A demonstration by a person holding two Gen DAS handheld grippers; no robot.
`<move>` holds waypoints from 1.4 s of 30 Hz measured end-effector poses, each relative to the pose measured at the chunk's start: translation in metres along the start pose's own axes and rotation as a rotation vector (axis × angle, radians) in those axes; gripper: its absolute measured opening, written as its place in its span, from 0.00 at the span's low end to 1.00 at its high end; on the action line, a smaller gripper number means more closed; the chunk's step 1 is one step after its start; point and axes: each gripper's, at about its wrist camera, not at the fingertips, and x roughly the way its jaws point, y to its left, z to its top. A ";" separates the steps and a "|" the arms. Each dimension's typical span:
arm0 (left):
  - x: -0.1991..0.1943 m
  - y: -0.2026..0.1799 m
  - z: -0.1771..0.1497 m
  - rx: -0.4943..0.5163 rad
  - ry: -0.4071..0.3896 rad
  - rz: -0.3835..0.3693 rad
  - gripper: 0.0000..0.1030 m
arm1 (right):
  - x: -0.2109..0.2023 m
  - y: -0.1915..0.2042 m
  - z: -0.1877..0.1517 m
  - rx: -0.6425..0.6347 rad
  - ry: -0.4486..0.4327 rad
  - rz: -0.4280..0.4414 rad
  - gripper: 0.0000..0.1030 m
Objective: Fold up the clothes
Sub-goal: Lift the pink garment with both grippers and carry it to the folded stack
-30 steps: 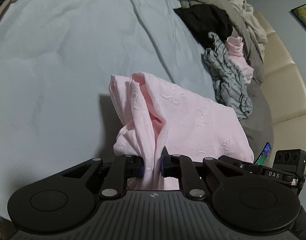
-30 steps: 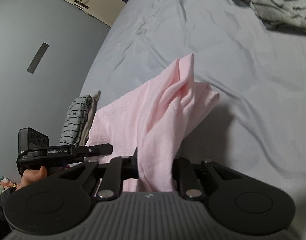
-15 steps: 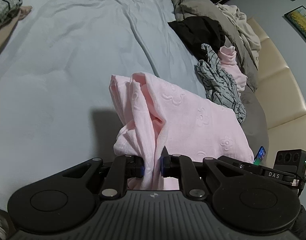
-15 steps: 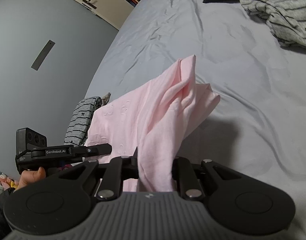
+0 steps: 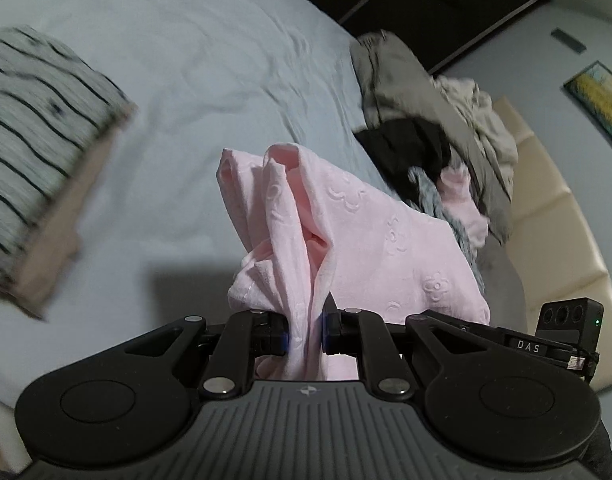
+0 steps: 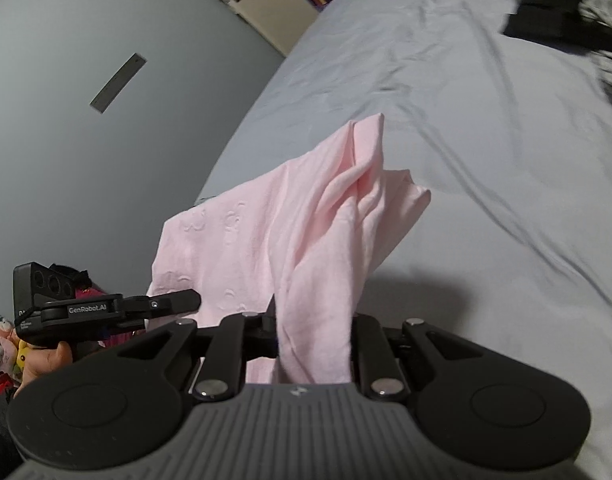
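Observation:
A pale pink garment (image 5: 345, 232) with embossed flowers hangs stretched between my two grippers, lifted above the light blue bed sheet (image 5: 178, 92). My left gripper (image 5: 306, 334) is shut on one bunched end of it. In the right wrist view the same pink garment (image 6: 298, 240) runs from my right gripper (image 6: 313, 336), which is shut on its other bunched end, toward the left gripper body (image 6: 86, 312) at the lower left, held by a hand (image 6: 46, 364). Both pairs of fingertips are buried in the cloth.
A folded striped garment (image 5: 38, 140) lies on the bed at the left. A heap of grey, black, beige and pink clothes (image 5: 437, 128) sits at the back right by a cream padded headboard (image 5: 545, 216). A grey wall (image 6: 86, 80) borders the bed.
Both grippers have swung with the pink garment still held: the striped folded garment has come into the left wrist view, and the clothes heap has slid toward the right edge.

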 end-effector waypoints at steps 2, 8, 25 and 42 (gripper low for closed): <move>-0.015 0.013 0.016 -0.014 -0.004 0.017 0.11 | 0.018 0.018 0.008 -0.018 0.015 0.010 0.18; -0.060 0.042 0.059 0.021 -0.043 0.101 0.11 | 0.077 0.073 0.029 -0.056 0.045 0.042 0.18; -0.117 0.141 0.138 -0.020 -0.122 0.277 0.11 | 0.222 0.168 0.055 -0.042 0.073 0.084 0.18; -0.107 0.229 0.156 -0.112 -0.113 0.316 0.11 | 0.319 0.184 0.051 -0.005 0.120 0.056 0.18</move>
